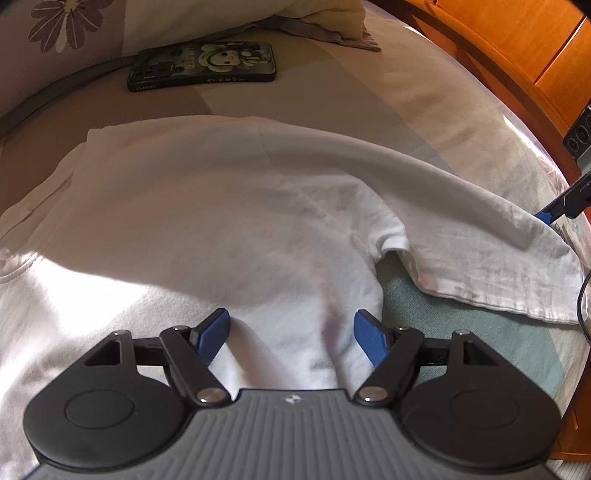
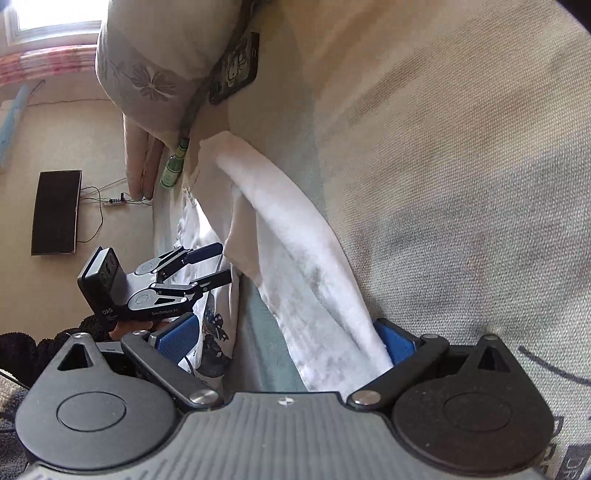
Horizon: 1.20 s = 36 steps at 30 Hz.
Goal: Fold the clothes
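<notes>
Left gripper (image 1: 291,332) wide open over white T-shirt (image 1: 221,221), blue pads (image 1: 216,330) astride soft raised pleat, not pinching. Right gripper (image 2: 288,343) spread wide, shirt's folded hem between pads, grip unclear. Shirt flat on woven bedspread (image 1: 332,92). Phone case (image 1: 201,66) and pillow (image 1: 55,33) beyond.

Your left gripper (image 1: 291,332) has matte black linkage arms, silver pivot screws, ribbed grey housing with a small white emblem, and blue rubber pads (image 1: 369,338). Your right gripper (image 2: 284,341) matches; a dark fuzzy sleeve (image 2: 22,350) shows behind.
</notes>
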Motion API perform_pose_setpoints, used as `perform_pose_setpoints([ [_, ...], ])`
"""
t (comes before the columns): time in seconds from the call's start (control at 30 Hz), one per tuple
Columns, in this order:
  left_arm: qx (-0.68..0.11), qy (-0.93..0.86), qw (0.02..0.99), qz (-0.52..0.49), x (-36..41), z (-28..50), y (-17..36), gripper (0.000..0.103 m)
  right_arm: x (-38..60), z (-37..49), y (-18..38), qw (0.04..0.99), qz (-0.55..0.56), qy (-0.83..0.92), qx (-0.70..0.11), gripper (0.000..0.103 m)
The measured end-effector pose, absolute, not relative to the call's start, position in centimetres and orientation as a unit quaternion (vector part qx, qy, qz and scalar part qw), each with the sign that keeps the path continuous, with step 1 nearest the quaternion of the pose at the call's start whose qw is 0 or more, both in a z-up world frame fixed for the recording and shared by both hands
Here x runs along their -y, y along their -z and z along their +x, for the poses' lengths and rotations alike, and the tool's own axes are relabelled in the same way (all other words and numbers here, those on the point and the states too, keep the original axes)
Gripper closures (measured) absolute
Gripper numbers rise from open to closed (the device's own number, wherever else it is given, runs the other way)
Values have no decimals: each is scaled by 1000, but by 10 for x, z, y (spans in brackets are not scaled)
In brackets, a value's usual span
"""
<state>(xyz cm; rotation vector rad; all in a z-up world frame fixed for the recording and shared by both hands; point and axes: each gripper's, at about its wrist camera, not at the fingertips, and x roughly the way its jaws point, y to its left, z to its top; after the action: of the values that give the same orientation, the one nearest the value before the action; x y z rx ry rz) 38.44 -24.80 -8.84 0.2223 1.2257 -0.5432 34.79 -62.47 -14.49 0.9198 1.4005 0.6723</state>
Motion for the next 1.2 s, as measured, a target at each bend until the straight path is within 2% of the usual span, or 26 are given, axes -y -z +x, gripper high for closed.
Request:
perform_pose_setpoints([
  [0.03,-567,252,778,103,248,385,88,29,625,349,144,625,394,-286,-611,7],
  [0.07,-567,253,777,102,248,386,88,29,626,350,143,632,384,-278,-614,16],
  [0.1,-567,254,777,100,247,387,88,29,627,350,142,639,373,-270,-617,34],
  [0.13,-566,255,777,98,246,387,88,29,630,350,141,648,355,-251,-626,46],
  [0.17,-566,255,778,97,246,386,88,29,631,350,141,655,336,-232,-636,75],
  [0.2,-565,256,778,97,245,386,88,29,630,349,139,664,311,-213,-646,97],
  [0.37,-564,255,780,89,243,387,88,29,608,358,105,721,195,-207,-631,97],
  [0.57,-568,259,777,80,238,390,87,29,619,392,68,780,122,-158,-593,96],
  [0.63,-568,259,777,77,237,390,86,29,618,400,70,780,84,-127,-606,81],
  [0.67,-567,258,779,76,235,390,86,29,617,401,71,782,68,-113,-610,67],
  [0.77,-558,251,788,69,228,391,80,29,619,401,62,792,80,-105,-596,66],
  [0.87,-547,243,799,59,218,393,73,29,615,402,41,815,155,-136,-541,60],
  [0.93,-543,234,805,57,213,396,70,29,598,413,41,821,158,-153,-526,60],
  [1.2,-536,212,816,48,192,394,65,29,465,474,92,792,41,-279,-541,61],
])
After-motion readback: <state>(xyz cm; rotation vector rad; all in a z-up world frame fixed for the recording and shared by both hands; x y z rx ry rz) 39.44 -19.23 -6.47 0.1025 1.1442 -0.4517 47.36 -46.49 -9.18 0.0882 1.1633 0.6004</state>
